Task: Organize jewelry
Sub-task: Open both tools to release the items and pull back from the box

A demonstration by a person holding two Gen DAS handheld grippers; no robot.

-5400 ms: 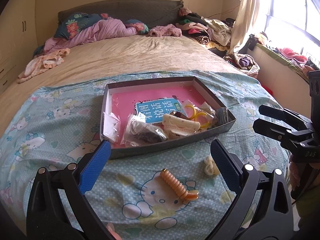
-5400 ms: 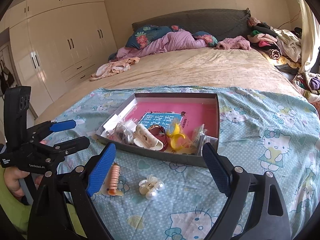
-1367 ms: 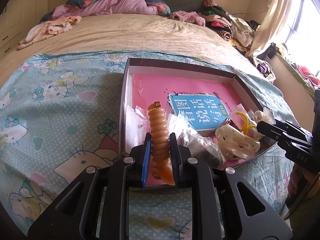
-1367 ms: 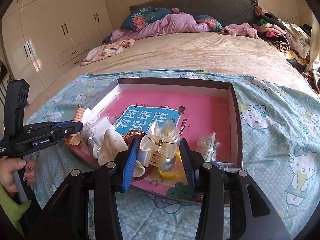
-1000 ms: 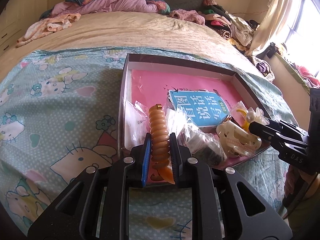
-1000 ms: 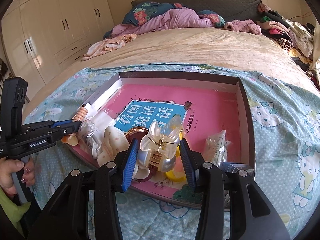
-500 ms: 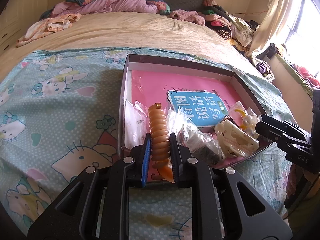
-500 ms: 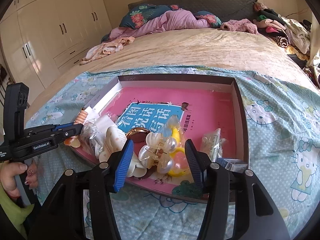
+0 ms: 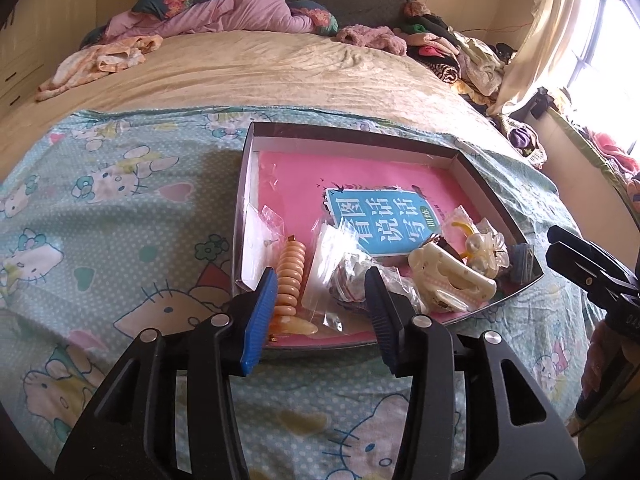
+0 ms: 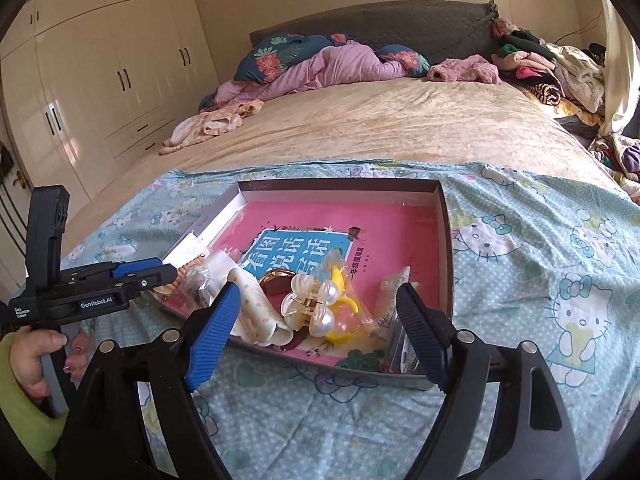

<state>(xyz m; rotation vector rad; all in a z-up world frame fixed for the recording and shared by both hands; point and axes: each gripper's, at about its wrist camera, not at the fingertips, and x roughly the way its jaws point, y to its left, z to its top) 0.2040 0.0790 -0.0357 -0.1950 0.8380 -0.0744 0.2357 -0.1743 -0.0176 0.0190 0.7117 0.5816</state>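
A dark grey tray (image 9: pixel 352 132) lined with a pink book lies on the blue cartoon sheet. My left gripper (image 9: pixel 320 280) hovers over its near left corner with the jaws opening. The orange ribbed hair clip (image 9: pixel 290 280) rests in the tray beside the left pad, no longer pinched. My right gripper (image 10: pixel 318 292) stands over the tray's (image 10: pixel 446 240) near edge, jaws opening wide. The pearl claw clip (image 10: pixel 308 308) lies loose between them on the pile. Each view shows the other gripper at its edge: the right gripper (image 9: pixel 580 256) and the left gripper (image 10: pixel 160 272).
The tray also holds a cream hair clip (image 9: pixel 452 276), small plastic bags (image 9: pixel 348 276) and a yellow piece (image 10: pixel 340 280). Behind it stretch a beige bedspread (image 10: pixel 360 120), pink bedding and a clothes pile (image 10: pixel 540 64). Wardrobes (image 10: pixel 100 80) stand on the left, a hand (image 10: pixel 28 356) below.
Both pairs of jaws have spread. The orange clip left the left pads and lies in the tray. The pearl clip dropped onto the pile, and the right gripper drew back and up.
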